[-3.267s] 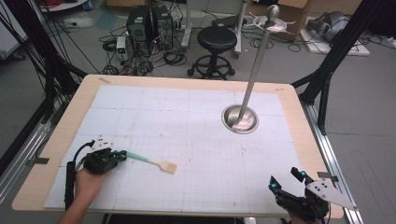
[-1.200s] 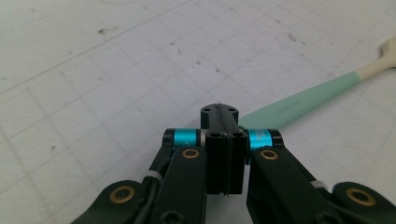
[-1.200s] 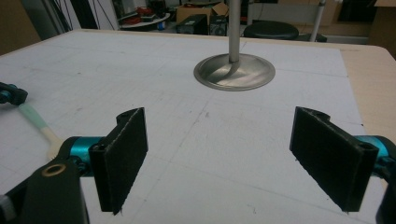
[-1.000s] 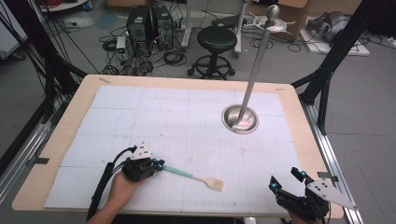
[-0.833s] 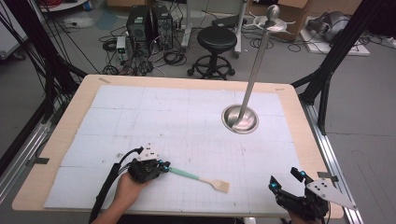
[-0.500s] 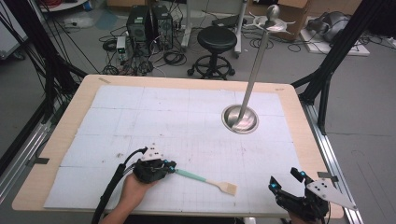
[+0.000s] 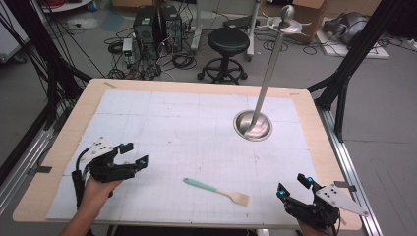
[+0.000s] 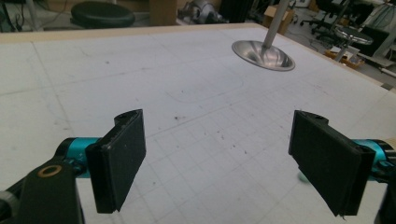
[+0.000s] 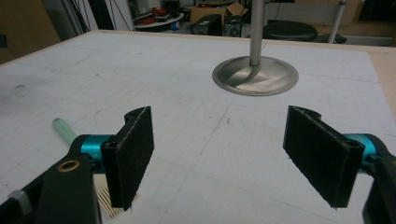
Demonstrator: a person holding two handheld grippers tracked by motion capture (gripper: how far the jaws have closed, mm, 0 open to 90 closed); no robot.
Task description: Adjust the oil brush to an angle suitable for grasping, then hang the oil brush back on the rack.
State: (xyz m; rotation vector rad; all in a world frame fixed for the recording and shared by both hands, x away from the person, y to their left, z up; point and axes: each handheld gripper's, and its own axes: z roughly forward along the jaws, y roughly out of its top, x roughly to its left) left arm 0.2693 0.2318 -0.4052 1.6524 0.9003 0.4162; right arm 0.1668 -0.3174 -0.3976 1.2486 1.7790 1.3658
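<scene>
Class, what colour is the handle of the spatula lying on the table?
Mint green; the spatula has a pale wooden blade. It shows best in the high view.

From my remote seat: in the right gripper view my own left jaw covers most of the spatula (image 9: 65,130); I get the green handle tip and a sliver of wooden blade at the bottom edge. In the left gripper view, a green speck beside the right jaw is too blurred to name. The stand's pole (image 8: 275,23) is cut by the top edge there, and likewise in the right gripper view. In the high view the right gripper (image 7: 294,186) runs off the bottom edge, hand mostly unseen. The person's left forearm is cropped too.
</scene>
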